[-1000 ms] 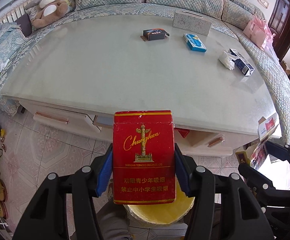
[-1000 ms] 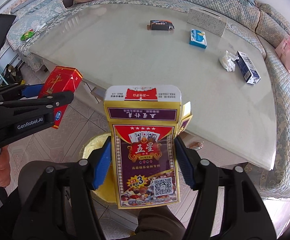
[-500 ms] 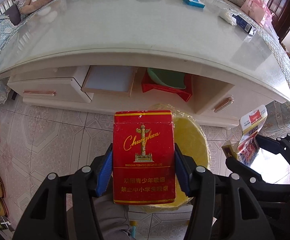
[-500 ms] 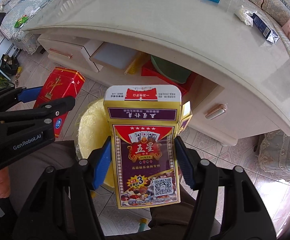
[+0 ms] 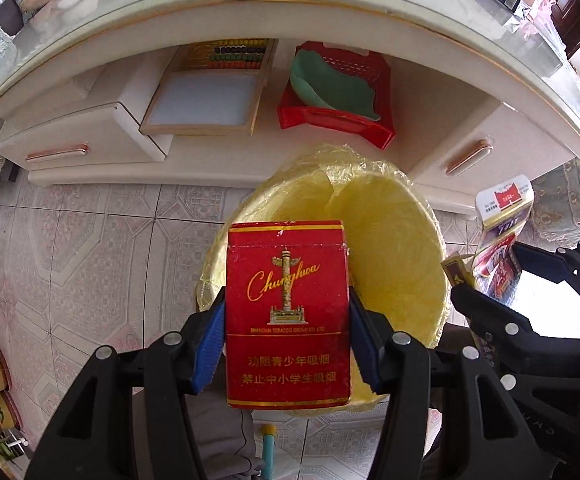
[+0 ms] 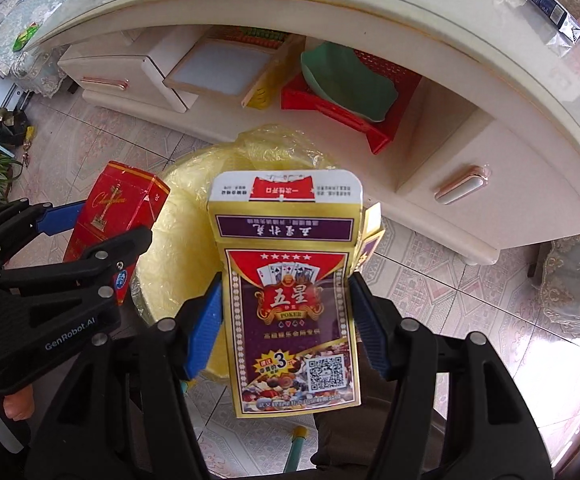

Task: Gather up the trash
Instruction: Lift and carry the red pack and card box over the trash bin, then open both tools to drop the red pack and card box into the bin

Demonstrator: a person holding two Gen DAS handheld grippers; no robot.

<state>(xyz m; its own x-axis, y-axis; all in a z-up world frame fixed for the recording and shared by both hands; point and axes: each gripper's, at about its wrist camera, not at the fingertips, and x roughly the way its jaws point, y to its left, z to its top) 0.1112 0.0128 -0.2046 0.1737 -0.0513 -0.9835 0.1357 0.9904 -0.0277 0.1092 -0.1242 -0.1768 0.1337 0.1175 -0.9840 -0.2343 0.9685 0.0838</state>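
Over yellow-lined bin [image 5: 393,248]: L gripper [image 5: 288,340] jaws clamp red cig pack [image 5: 288,320], R gripper [image 6: 288,328] jaws clamp card box [image 6: 290,300].

Red Chunghwa cigarette pack [image 5: 288,312], upright, purple-gold poker card box [image 6: 291,304], flap open, above yellow-lined bin [image 5: 393,264]

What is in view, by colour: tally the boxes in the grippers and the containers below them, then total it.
Red: 2, the Chunghwa cigarette pack in the left gripper and the red basket on the shelf
Purple and yellow: 1, the playing-card box in the right gripper
Yellow: 1, the bag-lined bin
Green: 1, the green dish in the basket
Total: 5
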